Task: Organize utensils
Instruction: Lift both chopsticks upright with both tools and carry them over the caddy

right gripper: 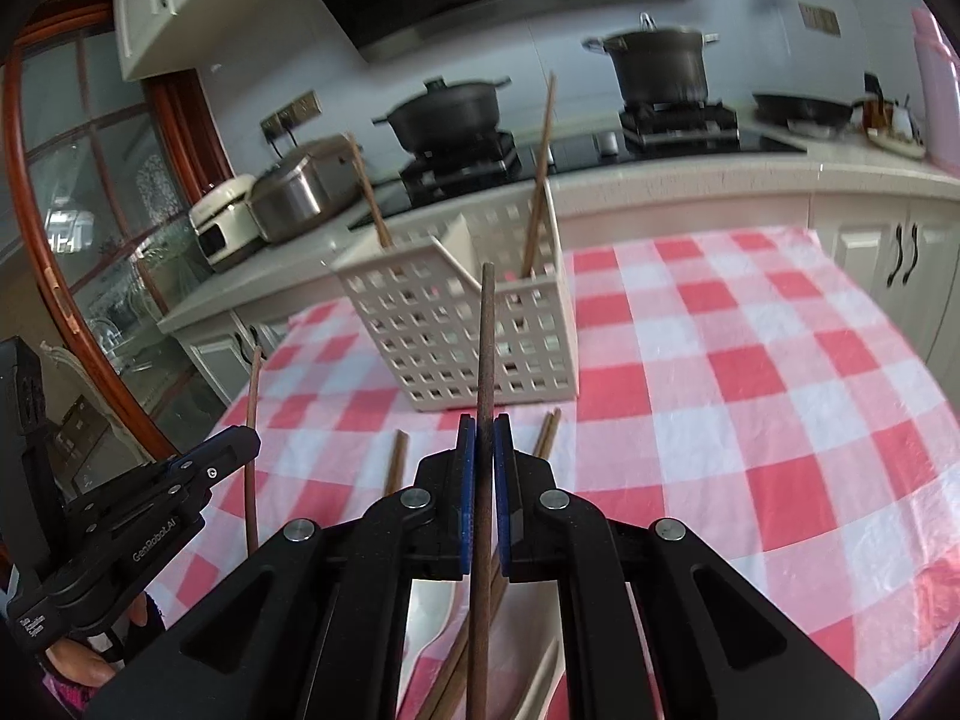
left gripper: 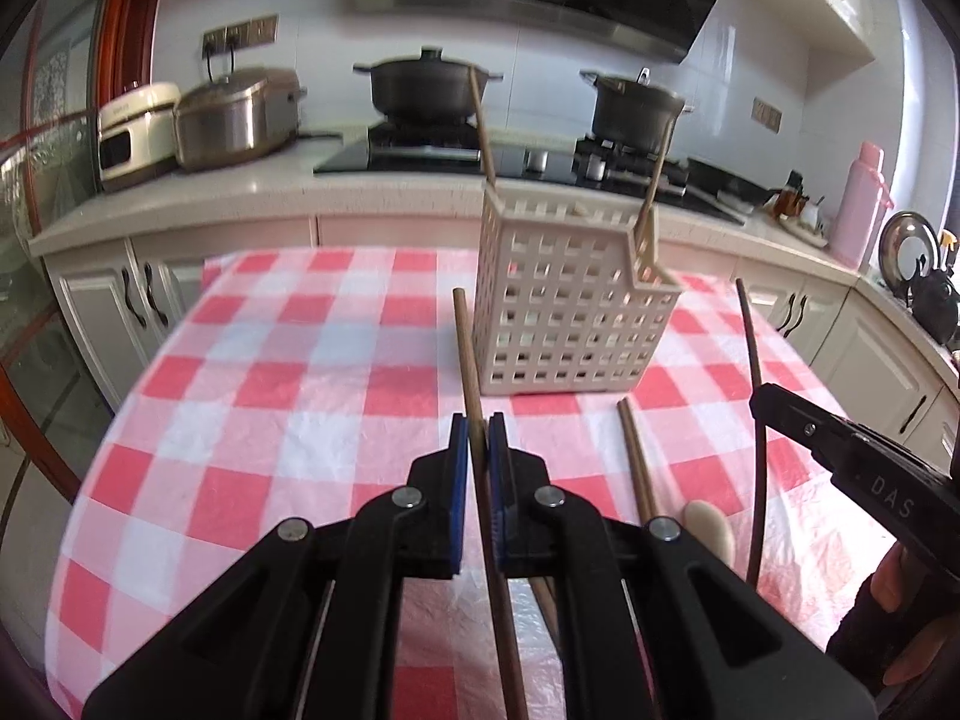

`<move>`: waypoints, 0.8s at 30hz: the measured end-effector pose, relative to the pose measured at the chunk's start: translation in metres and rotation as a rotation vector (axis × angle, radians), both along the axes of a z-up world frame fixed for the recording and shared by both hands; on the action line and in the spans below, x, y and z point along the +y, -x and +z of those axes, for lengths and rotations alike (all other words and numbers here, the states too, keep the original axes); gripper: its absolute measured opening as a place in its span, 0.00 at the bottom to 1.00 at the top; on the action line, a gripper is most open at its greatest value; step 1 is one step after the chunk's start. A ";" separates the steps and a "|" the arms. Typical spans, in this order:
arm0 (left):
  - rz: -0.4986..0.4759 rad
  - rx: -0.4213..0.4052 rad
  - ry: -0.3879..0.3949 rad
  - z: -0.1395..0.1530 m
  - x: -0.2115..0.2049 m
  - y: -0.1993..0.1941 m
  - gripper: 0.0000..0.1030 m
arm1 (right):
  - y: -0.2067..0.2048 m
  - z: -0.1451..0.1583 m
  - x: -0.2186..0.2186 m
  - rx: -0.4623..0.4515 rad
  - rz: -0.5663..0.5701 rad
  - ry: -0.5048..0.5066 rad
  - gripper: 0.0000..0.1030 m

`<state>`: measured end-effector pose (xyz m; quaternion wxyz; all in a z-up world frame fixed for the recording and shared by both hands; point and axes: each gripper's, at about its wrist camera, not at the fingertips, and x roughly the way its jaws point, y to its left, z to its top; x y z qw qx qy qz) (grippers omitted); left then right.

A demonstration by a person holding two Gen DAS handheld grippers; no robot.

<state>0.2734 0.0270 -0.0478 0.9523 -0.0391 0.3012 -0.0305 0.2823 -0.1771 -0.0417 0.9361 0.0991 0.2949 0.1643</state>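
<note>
A cream perforated utensil basket point(left gripper: 567, 306) stands on the checkered table; it also shows in the right wrist view point(right gripper: 474, 330). Two brown chopsticks point(left gripper: 480, 120) stick up from it, one in each compartment. My left gripper point(left gripper: 479, 429) is shut on a brown chopstick point(left gripper: 465, 348), held above the table in front of the basket. My right gripper point(right gripper: 483, 429) is shut on a dark chopstick point(right gripper: 486, 336) pointing at the basket. In the left wrist view the right gripper point(left gripper: 757, 403) holds that dark chopstick point(left gripper: 750, 336) at the right.
More chopsticks point(left gripper: 636, 456) and a cream spoon point(left gripper: 711, 525) lie on the red-and-white tablecloth point(left gripper: 270, 396) near me. Behind the table is a counter with a stove, two dark pots point(left gripper: 426, 87), a rice cooker point(left gripper: 237, 114) and a pink flask point(left gripper: 861, 204).
</note>
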 end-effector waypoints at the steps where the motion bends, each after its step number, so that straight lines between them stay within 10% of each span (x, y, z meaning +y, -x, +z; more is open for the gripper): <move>1: 0.000 -0.016 -0.002 0.005 0.000 0.005 0.07 | 0.004 0.004 0.000 -0.011 0.001 0.000 0.06; 24: -0.032 -0.232 -0.052 0.068 -0.018 0.084 0.06 | 0.083 0.058 -0.008 -0.201 -0.005 0.040 0.06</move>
